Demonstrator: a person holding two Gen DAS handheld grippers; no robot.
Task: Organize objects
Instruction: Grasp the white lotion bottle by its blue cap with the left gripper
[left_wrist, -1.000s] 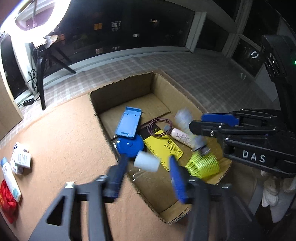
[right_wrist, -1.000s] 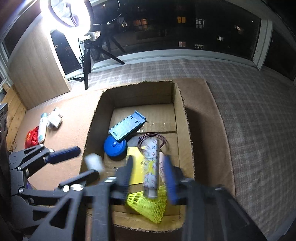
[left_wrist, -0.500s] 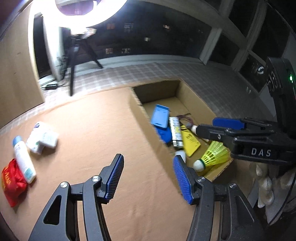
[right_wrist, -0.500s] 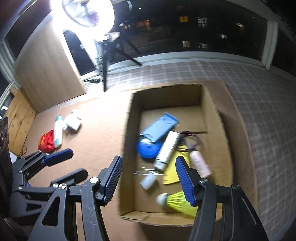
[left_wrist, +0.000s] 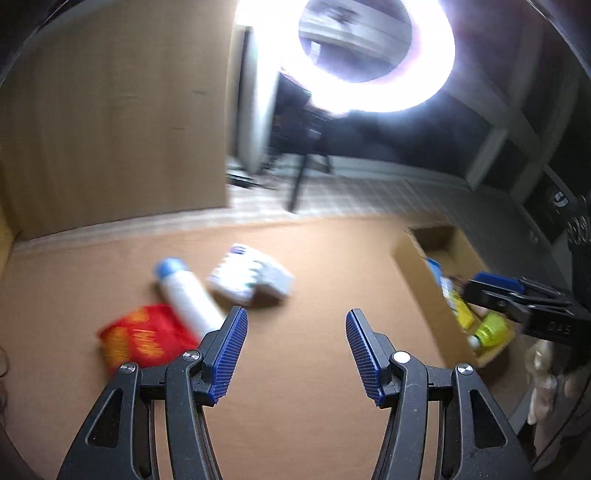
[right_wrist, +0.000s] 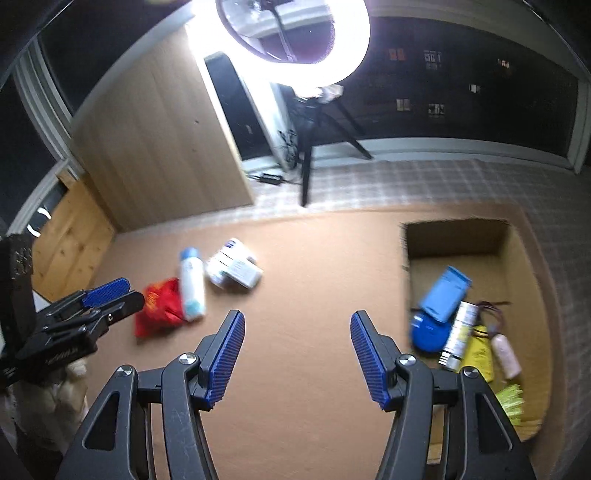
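L gripper (left_wrist: 293, 350): jaws apart at a moderate gap, nothing between the blue ribbed pads (left_wrist: 229, 354), touching nothing; it hangs over bare brown mat (left_wrist: 314, 424). R gripper (right_wrist: 297, 354): same, jaws apart w/ a mid-width gap, empty, no contact, also over the mat.

Loose items lie on the mat's left part, ahead-left of both grippers: red snack pouch (right_wrist: 157, 308), white bottle w/ blue cap (right_wrist: 192, 284) lying on its side w/ one end overlapping the pouch, and a white box pack (right_wrist: 234, 269) just beside the bottle. All blurred in left wrist view.

Cardboard box (right_wrist: 524, 258) sits open at the mat's right side, well apart from the loose group. Inside: light-blue flat holder (right_wrist: 445, 293) resting over a blue round item (right_wrist: 428, 330), a silver-white tube (right_wrist: 460, 334), yellow card (right_wrist: 478, 352), small pink bottle (right_wrist: 504, 350), dark cord loop (right_wrist: 493, 310), yellow-green shuttlecock (right_wrist: 511, 402) nearest the camera.

Ring light (right_wrist: 295, 37) on tripod glares behind the mat, on checked floor (right_wrist: 424, 184).
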